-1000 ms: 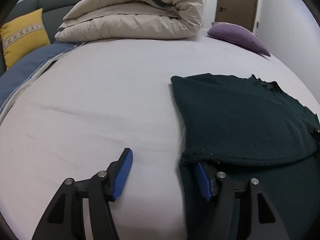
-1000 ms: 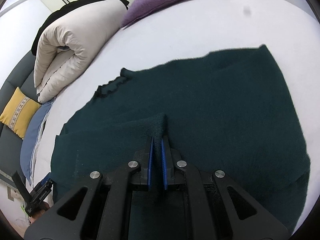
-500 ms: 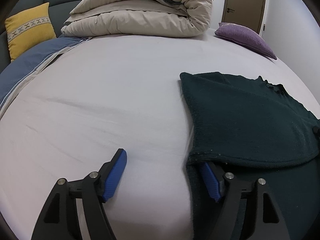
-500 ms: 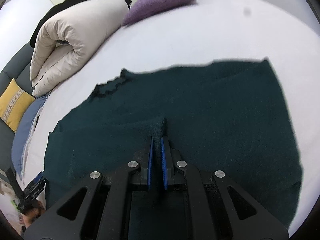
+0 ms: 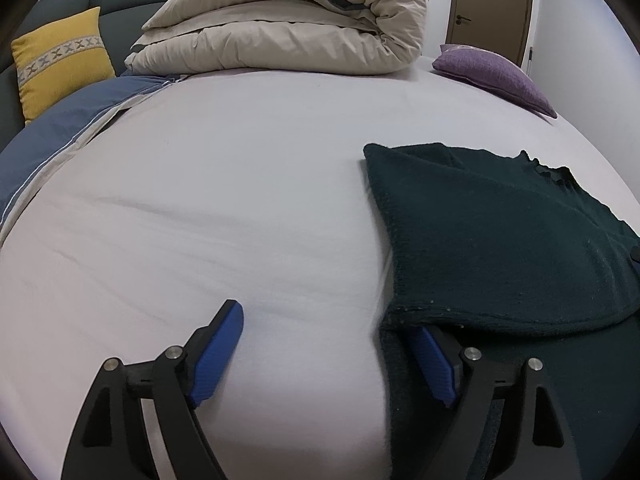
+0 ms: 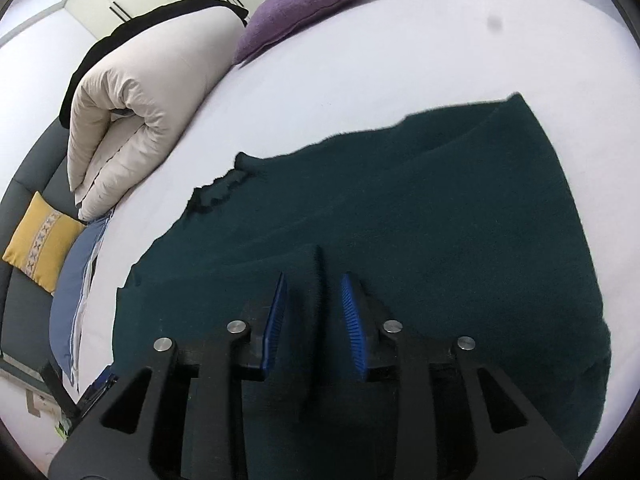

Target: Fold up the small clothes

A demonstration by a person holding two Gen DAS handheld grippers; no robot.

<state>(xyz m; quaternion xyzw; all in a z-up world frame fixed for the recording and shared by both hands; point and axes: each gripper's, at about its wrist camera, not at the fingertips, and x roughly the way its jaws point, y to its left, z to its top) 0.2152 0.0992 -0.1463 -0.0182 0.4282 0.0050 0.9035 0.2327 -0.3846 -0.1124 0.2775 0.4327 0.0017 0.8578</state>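
A dark green knitted sweater point(image 5: 500, 240) lies on the white bed sheet point(image 5: 240, 200), with one layer folded over itself. My left gripper point(image 5: 324, 320) stands wide open at the sweater's near left corner and its jaws are still opening. Its right finger point(image 5: 432, 364) is tucked under the folded hem, and its left finger point(image 5: 218, 352) rests over bare sheet. In the right wrist view the sweater point(image 6: 420, 208) fills the middle. My right gripper point(image 6: 314, 280) is opening over it. A raised ridge of the knit stands between the jaws, and the pads point(image 6: 276, 320) do not press on it.
A rolled beige duvet point(image 5: 288, 28) lies at the far side of the bed, with a purple cushion point(image 5: 492, 72) to its right. A yellow cushion point(image 5: 60, 56) and a blue cover point(image 5: 60, 140) sit at the left edge. Bare sheet stretches left of the sweater.
My right gripper's jaws have parted and let go of the sweater fold that they pinched. The left gripper's jaws have spread wider. Neither hand has shifted much.
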